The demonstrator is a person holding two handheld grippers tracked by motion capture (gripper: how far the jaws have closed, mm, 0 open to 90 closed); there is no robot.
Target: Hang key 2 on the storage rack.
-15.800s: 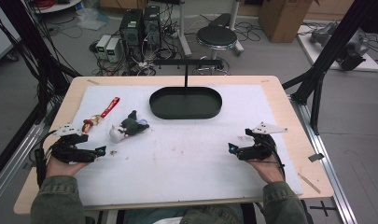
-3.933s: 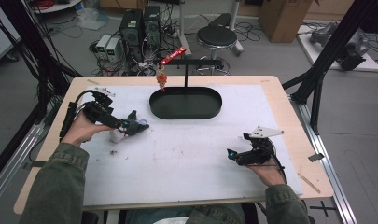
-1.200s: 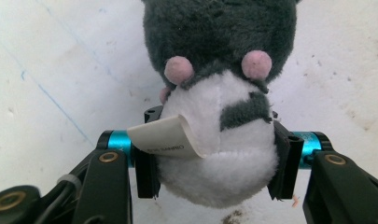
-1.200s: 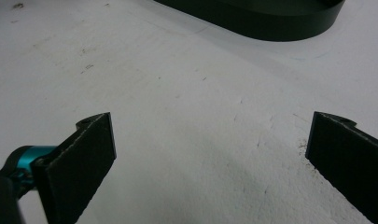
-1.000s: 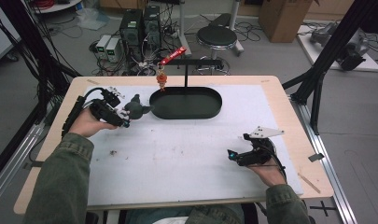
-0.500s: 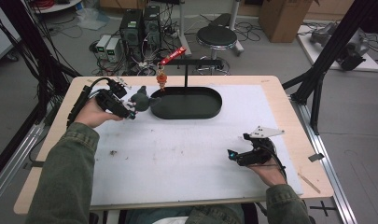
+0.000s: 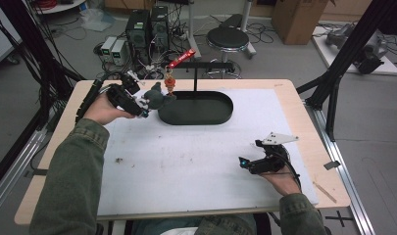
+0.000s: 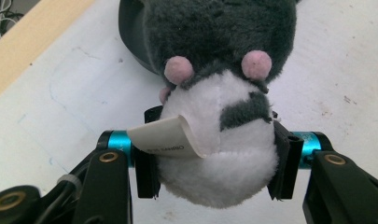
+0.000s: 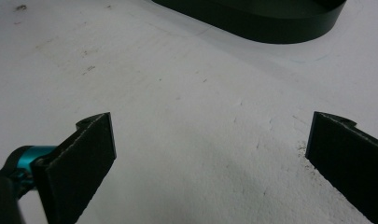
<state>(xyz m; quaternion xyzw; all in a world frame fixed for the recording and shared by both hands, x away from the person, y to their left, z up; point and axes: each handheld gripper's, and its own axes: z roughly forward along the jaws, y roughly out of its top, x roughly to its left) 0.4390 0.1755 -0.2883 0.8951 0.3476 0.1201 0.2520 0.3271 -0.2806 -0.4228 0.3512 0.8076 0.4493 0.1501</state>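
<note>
Near right: our right gripper (image 7: 245, 162) rests on the white-covered tabletop (image 7: 186, 166), fingers (image 9: 91, 140) spread wide with nothing between them, as a second ago.

Near to mid: open white sheet, a few dark specks, plenty of room between the two hands.

Far left: our left gripper (image 7: 142, 108) has its fingers (image 8: 147, 172) pinching the small grey-and-white plush toy with pink paws (image 8: 219, 121) by its white belly, paper tag curling out at one side. Since a second ago the toy has come up off the sheet and toward the far side; it now hangs just beside the left rim of the black oval tray (image 7: 196, 107).

We judge the carry nearly done. Above the tray's left end a red keychain (image 7: 170, 82) dangles from the black stand bar (image 7: 201, 64), close to the toy: little clearance there. The tabletop's far edge lies just beyond.
</note>
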